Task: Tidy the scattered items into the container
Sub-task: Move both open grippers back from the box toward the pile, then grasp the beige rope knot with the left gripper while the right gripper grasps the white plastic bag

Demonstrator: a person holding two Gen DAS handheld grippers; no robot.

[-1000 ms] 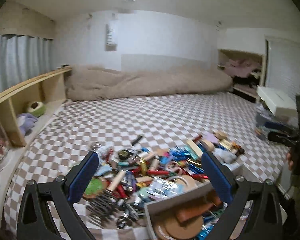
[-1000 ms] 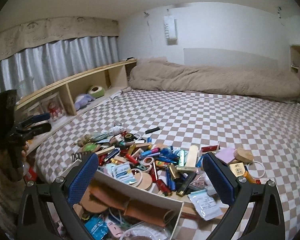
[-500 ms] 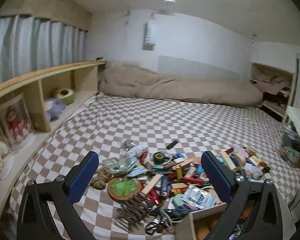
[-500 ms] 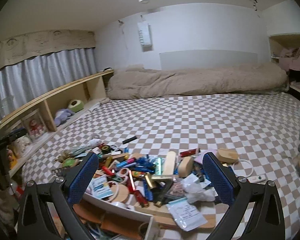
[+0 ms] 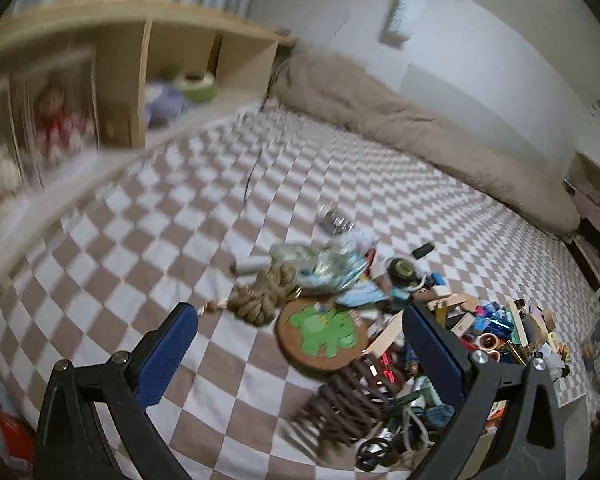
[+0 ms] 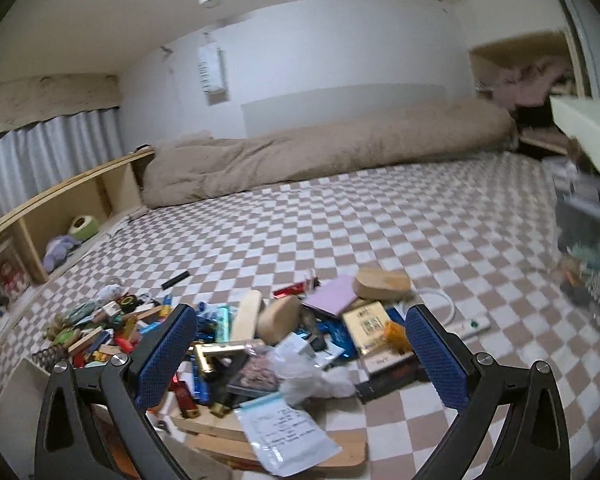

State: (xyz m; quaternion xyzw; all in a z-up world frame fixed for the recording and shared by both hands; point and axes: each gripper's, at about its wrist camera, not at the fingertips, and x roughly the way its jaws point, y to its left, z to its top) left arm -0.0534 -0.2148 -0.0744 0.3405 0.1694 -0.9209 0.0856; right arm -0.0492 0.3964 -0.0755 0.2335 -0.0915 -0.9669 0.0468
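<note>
A heap of small scattered items (image 6: 260, 332) lies on the checkered bed cover. My left gripper (image 5: 300, 356) is open and empty, hovering low over the heap's left end. Between its blue pads (image 5: 172, 352) I see a round cork coaster with a green shape (image 5: 320, 332). A knotted brown rope (image 5: 264, 292) lies just beyond it and a dark claw hair clip (image 5: 348, 400) just below. My right gripper (image 6: 302, 360) is open over a crumpled white tissue (image 6: 312, 372) and a labelled plastic bag (image 6: 284, 432). The container's pale wall (image 6: 16, 396) shows at lower left.
A wooden shelf unit (image 6: 60, 200) with toys runs along the bed's left side. A beige duvet (image 6: 320, 152) lies across the far end. A white box (image 6: 584, 128) and a clear bin of odds and ends (image 6: 584, 240) stand at the right edge.
The left gripper has swung left and dropped closer to the rope and coaster; its view is blurred by motion. The right gripper has turned rightwards along the heap. Both stayed open.
</note>
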